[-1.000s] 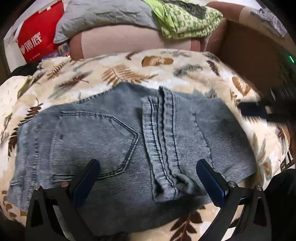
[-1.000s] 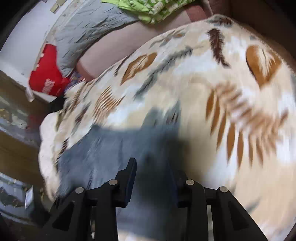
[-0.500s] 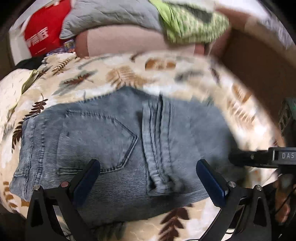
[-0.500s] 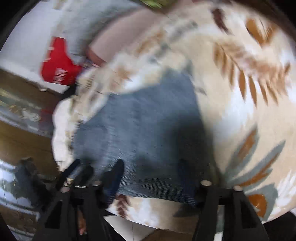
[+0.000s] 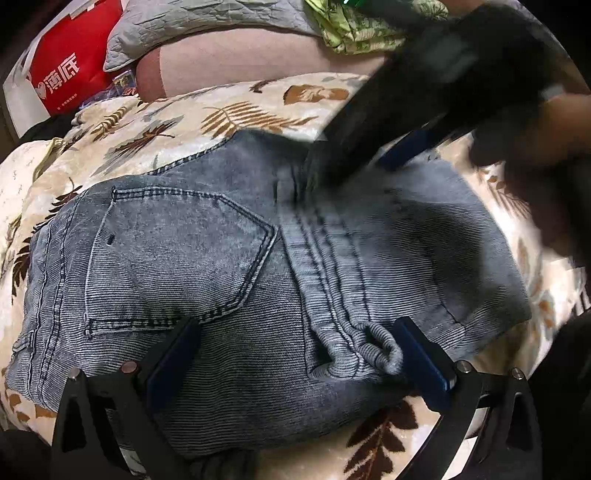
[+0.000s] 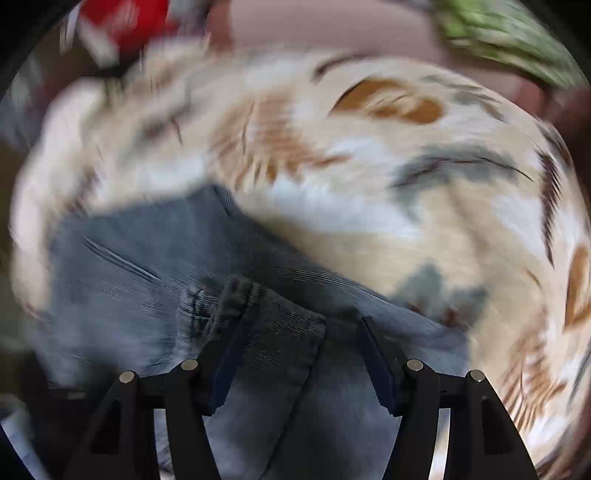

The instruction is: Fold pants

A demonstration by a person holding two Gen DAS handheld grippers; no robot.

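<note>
Grey-blue jeans [image 5: 221,258], folded with a back pocket up, lie on a leaf-print blanket [image 5: 258,110]. My left gripper [image 5: 295,362] is open, hanging just over the jeans' near edge, its right finger beside the bunched crotch seam. My right gripper [image 5: 365,166] reaches in from the upper right onto the jeans' far edge, blurred, with a hand [image 5: 535,129] behind it. In the right wrist view, the right gripper [image 6: 299,354] points steeply down and is open. A darker fold of the jeans [image 6: 129,277] lies between its fingers, and the right pad is clear of the cloth.
At the back sit a pink cushion [image 5: 240,59], a grey quilt [image 5: 203,18], a green patterned garment [image 5: 351,33] and a red bag [image 5: 70,70]. The blanket [image 6: 369,184] spreads to the right of the jeans.
My right gripper has swept from the blanket on the right to the jeans' far edge, rolling as it went, and its jaws stand wider. The left gripper has stayed where it was.
</note>
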